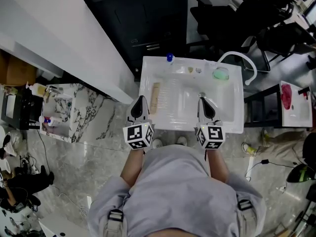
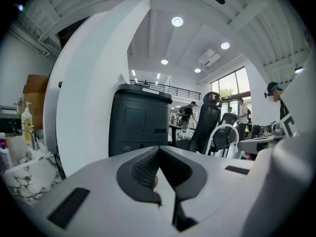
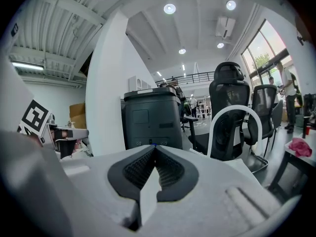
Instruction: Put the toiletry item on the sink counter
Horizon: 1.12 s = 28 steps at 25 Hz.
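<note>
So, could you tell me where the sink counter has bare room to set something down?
The strip right of the basin, in front of the green soap, is bare. The back ledge is crowded: blue-capped bottle, soap. A beige oblong item occupies the left strip.

Reads as an open-plan office doubling as a test lab, not a real bathroom. Under and just ahead of the left gripper (image 1: 140, 100) and right gripper (image 1: 204, 101), a free-standing white sink unit (image 1: 232, 118) on a polished stone floor (image 1: 64, 167). Straight beyond it, a black cabinet (image 3: 150, 120) and black office chairs (image 3: 229, 112). Off to the left gripper's left, a marble-patterned counter (image 1: 94, 113) carrying bottles (image 1: 37, 89). High above the jaws, recessed ceiling lights (image 3: 170, 8) and a mezzanine railing (image 3: 197, 76). Right of the right gripper, tall windows (image 3: 259, 51) and loose cables (image 1: 269, 162).
</note>
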Tool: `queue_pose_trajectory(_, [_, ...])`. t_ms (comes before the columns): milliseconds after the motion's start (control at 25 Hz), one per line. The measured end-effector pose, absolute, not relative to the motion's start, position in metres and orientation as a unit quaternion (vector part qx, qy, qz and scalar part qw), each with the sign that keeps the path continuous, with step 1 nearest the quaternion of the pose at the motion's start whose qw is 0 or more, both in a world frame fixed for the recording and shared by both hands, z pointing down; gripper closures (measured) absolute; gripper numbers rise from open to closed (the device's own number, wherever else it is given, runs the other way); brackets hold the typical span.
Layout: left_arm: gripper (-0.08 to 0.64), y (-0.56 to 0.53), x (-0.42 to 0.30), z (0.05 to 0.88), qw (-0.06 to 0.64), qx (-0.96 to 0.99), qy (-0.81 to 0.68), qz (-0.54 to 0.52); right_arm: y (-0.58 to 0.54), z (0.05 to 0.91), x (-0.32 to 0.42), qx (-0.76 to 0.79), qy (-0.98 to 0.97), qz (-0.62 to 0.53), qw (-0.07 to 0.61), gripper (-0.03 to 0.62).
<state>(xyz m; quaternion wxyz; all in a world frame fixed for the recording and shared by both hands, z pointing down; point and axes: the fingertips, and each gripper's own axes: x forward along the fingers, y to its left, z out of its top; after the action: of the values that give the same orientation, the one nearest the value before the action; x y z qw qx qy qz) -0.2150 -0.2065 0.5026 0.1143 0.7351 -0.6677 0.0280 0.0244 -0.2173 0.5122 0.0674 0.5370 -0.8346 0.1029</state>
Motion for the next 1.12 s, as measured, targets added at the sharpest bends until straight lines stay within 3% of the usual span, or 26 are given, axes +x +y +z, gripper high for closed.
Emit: queue_pose_trajectory(1120, [0.554,-0.207,-0.211,0.485,0.102,0.743,-0.661,0.014,-0.217,0.492,0.031,0.552,-0.829,0.081,0.044,0.589])
